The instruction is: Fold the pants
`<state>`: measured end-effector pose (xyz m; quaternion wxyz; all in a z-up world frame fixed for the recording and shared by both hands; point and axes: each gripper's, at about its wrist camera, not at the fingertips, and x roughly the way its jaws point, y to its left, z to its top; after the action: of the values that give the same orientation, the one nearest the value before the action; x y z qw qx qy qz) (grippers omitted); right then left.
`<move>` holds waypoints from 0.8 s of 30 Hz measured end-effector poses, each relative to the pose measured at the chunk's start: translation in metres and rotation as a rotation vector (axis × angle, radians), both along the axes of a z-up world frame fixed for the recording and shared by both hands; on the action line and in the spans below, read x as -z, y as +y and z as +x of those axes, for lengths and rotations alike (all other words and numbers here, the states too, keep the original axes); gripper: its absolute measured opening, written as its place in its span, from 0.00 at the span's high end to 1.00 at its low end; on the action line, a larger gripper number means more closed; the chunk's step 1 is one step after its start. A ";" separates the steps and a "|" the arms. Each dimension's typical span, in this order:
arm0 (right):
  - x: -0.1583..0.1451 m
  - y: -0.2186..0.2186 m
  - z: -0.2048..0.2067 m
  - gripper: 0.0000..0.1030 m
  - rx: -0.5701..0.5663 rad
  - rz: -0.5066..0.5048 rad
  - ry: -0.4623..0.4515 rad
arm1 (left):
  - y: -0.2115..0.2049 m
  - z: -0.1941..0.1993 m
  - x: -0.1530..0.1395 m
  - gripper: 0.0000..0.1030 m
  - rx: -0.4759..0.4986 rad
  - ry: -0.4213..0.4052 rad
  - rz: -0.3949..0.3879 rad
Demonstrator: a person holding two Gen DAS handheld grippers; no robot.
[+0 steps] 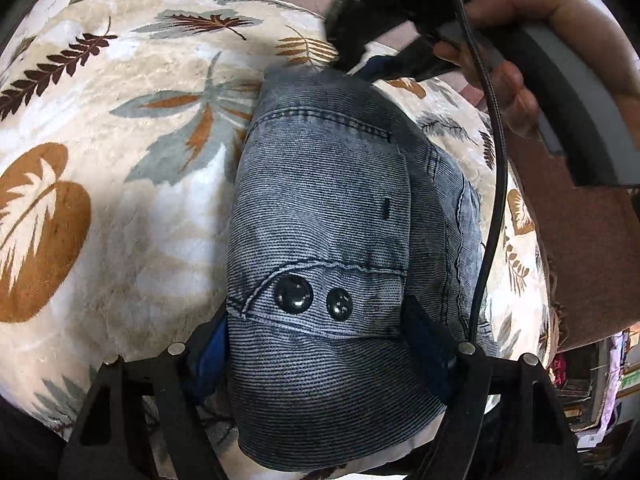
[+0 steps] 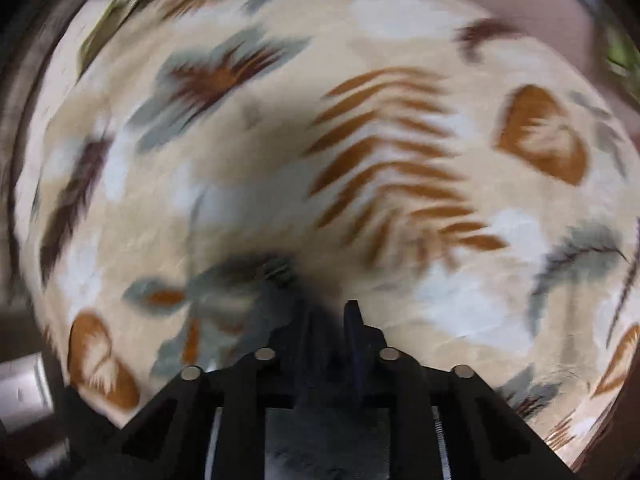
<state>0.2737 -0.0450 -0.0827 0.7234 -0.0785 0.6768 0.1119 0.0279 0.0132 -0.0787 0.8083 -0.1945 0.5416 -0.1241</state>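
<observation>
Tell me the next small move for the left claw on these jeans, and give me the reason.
Probably lay the waistband down. The left claw straddles the grey-blue denim pants at their two black buttons, the folded bundle lying on the leaf-print beige blanket. The right claw, shut and blurred, looks away from the cloth.

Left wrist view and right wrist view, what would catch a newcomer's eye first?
In the left wrist view, the folded blue denim pants fill the middle, two glossy black buttons near the left claw. Around them spreads a cream blanket printed with leaves. The right wrist view is blurred, showing mostly that blanket.
</observation>
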 end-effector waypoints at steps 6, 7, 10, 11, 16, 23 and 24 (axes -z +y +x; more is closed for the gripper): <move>-0.038 -0.039 -0.024 0.49 0.068 0.192 -0.084 | -0.006 0.002 0.000 0.22 0.001 0.000 0.017; -0.042 -0.040 -0.030 0.10 0.058 0.193 -0.094 | -0.010 0.003 0.000 0.22 0.002 -0.001 0.025; -0.048 -0.020 -0.037 0.01 -0.016 0.153 -0.125 | -0.016 0.004 0.000 0.22 0.002 -0.002 0.040; -0.048 -0.013 -0.034 0.01 -0.036 0.152 -0.113 | -0.019 0.004 0.001 0.22 0.004 -0.001 0.044; -0.020 0.038 -0.038 0.11 -0.239 0.066 0.016 | -0.019 0.007 0.002 0.22 0.009 0.002 0.042; -0.006 -0.007 -0.020 0.69 -0.017 0.105 -0.035 | -0.018 0.007 0.002 0.21 0.027 -0.003 0.033; -0.017 -0.020 -0.022 0.61 0.021 0.116 -0.072 | -0.017 0.007 0.002 0.21 0.028 -0.002 0.028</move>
<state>0.2515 -0.0650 -0.0654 0.7517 -0.0333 0.6435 0.1403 0.0348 -0.0038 -0.0804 0.8098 -0.1755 0.5451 -0.1279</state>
